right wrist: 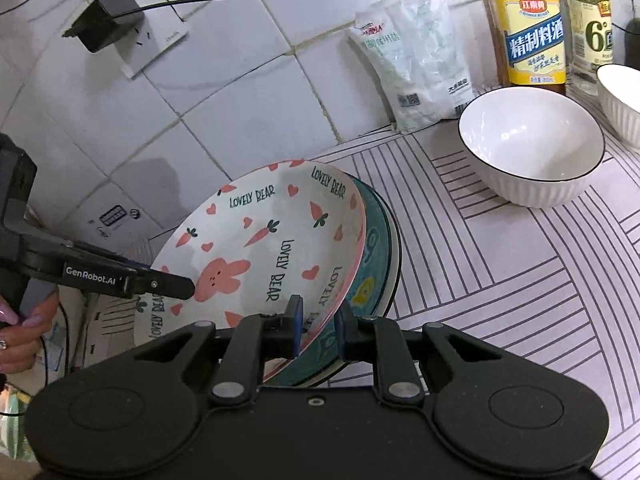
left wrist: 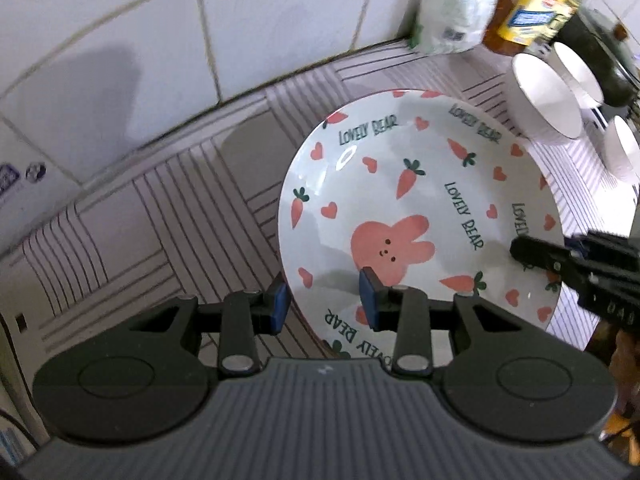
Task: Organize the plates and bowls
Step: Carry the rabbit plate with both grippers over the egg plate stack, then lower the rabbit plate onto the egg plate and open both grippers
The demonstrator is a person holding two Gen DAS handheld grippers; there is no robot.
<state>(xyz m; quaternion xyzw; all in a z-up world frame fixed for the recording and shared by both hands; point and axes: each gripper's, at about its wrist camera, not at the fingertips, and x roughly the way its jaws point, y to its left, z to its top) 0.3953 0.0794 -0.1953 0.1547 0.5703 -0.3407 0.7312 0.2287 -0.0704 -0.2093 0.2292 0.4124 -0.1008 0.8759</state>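
A white plate with a pink rabbit, carrots and "LOVELY BEAR" lettering rests tilted on a teal plate on the striped counter. My left gripper is open, its two fingers on either side of the rabbit plate's near rim. My right gripper has its fingers close around the rims of the rabbit plate and the teal plate. Each gripper shows in the other's view, the right one at the plate's right edge, the left one over the rabbit.
White ribbed bowls stand to the right of the plates. A salt bag and sauce bottles stand against the tiled wall. A wall socket with a charger is up left.
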